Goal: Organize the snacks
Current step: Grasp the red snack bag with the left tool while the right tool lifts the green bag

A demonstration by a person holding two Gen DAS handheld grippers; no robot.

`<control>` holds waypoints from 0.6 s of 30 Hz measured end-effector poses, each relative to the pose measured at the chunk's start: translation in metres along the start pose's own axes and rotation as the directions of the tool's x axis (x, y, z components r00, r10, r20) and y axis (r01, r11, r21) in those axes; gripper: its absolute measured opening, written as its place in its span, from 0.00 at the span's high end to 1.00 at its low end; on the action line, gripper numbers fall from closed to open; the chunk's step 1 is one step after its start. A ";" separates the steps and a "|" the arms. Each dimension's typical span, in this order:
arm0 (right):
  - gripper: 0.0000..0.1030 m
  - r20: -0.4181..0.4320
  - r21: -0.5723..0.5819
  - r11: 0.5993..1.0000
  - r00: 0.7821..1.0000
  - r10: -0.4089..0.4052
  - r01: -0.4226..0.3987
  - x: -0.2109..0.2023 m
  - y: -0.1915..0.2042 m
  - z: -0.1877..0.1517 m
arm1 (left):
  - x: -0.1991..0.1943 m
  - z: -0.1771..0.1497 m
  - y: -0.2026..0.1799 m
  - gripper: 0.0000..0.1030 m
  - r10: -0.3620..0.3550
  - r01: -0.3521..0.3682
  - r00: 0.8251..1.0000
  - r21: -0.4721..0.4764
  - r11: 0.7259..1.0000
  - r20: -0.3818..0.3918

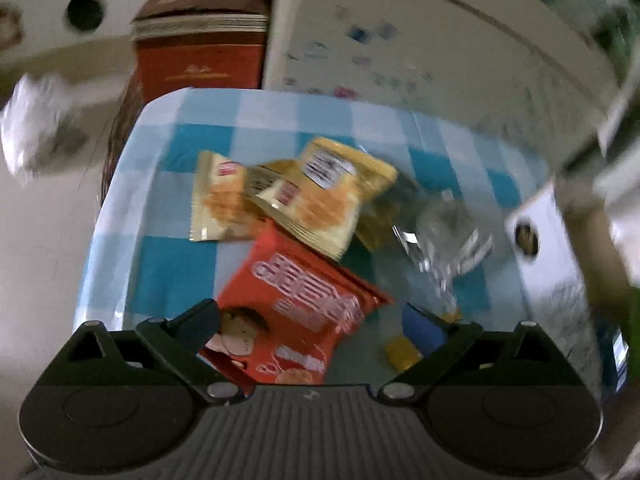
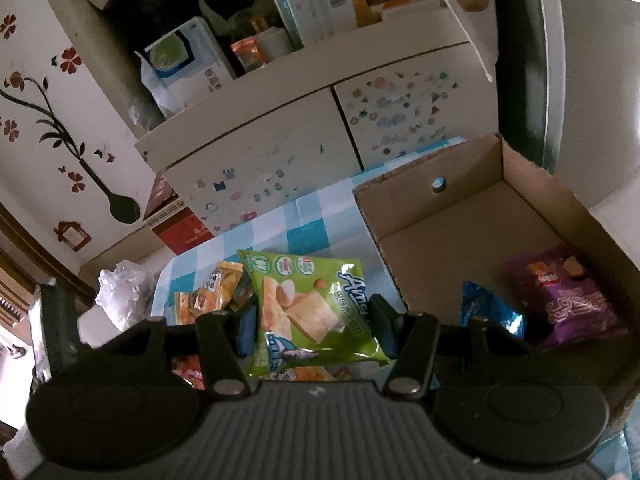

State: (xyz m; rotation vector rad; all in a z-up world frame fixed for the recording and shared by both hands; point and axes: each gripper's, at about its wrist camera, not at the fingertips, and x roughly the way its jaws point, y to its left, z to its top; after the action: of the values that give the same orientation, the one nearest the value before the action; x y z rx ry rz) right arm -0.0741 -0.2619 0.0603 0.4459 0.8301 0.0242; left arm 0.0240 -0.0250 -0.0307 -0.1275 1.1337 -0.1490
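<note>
In the left wrist view my left gripper (image 1: 316,320) is open over a red snack packet (image 1: 304,300) on the blue checked tablecloth (image 1: 176,272). Its fingers stand on either side of the packet. Yellow biscuit packets (image 1: 316,200) and a clear wrapper (image 1: 444,232) lie beyond it. In the right wrist view my right gripper (image 2: 314,328) is shut on a green bread packet (image 2: 308,308) and holds it above the table, left of an open cardboard box (image 2: 460,216). A purple packet (image 2: 568,292) and a blue packet (image 2: 488,312) lie in the box.
A cream cabinet (image 2: 272,160) with stickers stands behind the table, with a red-brown carton (image 1: 200,48) beside it. A crumpled white bag (image 2: 120,292) lies left of the table. Yellow packets (image 2: 212,292) show on the cloth in the right wrist view.
</note>
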 end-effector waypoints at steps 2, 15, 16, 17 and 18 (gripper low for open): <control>0.45 0.006 0.000 1.000 1.000 -0.003 0.003 -0.002 -0.001 0.001 | -0.002 -0.004 -0.013 0.03 0.051 -0.053 0.998 0.103 0.993 0.023; 0.45 0.003 0.027 0.999 1.000 0.021 -0.021 -0.003 -0.005 0.003 | 0.015 -0.027 -0.016 0.18 0.125 -0.132 0.991 0.202 0.970 0.050; 0.45 0.005 0.029 0.999 1.000 0.021 -0.021 -0.003 -0.005 0.004 | 0.013 -0.026 -0.016 0.22 0.121 -0.130 0.991 0.203 0.970 0.059; 0.45 0.007 0.030 0.999 1.000 0.022 -0.022 -0.003 -0.005 0.004 | 0.011 -0.025 -0.015 0.23 0.102 -0.111 0.993 0.186 0.976 0.056; 0.45 0.009 0.029 0.999 1.000 0.023 -0.023 -0.003 -0.005 0.005 | 0.008 -0.025 -0.014 0.24 0.084 -0.092 0.995 0.163 0.982 0.053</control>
State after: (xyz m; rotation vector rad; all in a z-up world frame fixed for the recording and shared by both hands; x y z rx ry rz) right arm -0.0738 -0.2689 0.0635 0.4829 0.8181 0.0311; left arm 0.0036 -0.0408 -0.0457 0.0668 1.0748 -0.1601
